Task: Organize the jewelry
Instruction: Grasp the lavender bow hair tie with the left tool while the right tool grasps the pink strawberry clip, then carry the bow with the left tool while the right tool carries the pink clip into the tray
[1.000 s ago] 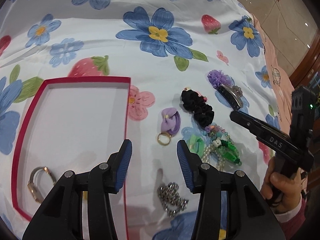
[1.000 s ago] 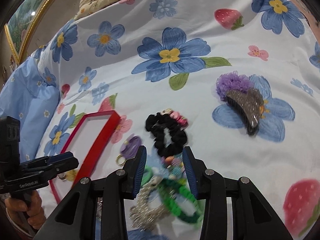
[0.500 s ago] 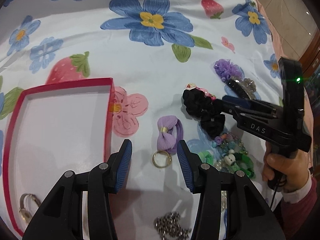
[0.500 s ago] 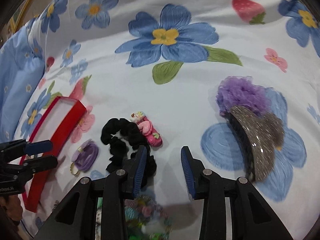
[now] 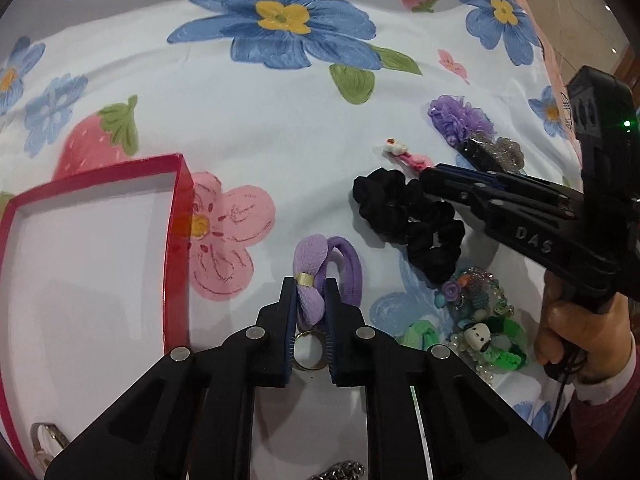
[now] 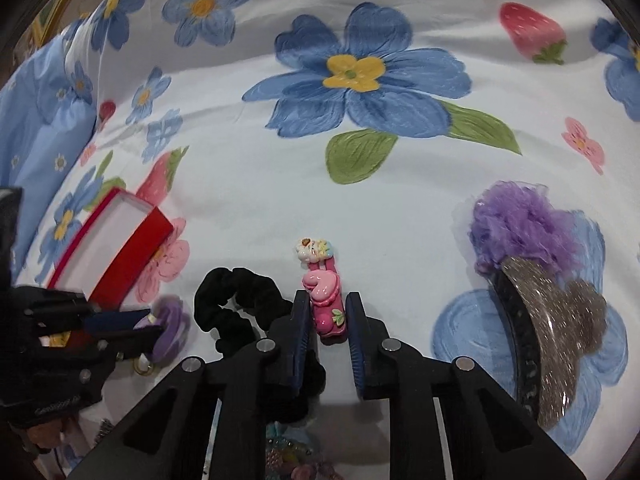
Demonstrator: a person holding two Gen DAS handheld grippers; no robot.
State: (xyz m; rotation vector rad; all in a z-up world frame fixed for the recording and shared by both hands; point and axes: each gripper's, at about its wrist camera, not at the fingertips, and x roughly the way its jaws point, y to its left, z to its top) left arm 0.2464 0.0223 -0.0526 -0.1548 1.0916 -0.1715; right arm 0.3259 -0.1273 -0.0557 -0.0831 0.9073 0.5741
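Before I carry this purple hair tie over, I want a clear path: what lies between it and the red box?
Only bedsheet: between hair tie and box, left wrist view.

Watch (image 5: 44, 438) and silver chain (image 5: 340, 470) half hidden behind left claw (image 5: 310, 300)

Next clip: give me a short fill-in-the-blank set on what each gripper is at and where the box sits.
1. The left gripper has closed on the ____ bow hair tie.
2. The right gripper's fingers flank the pink ____.
3. The box has a ____ rim.
4. The scrunchie is ____.

Missing words: purple; hair clip; red; black
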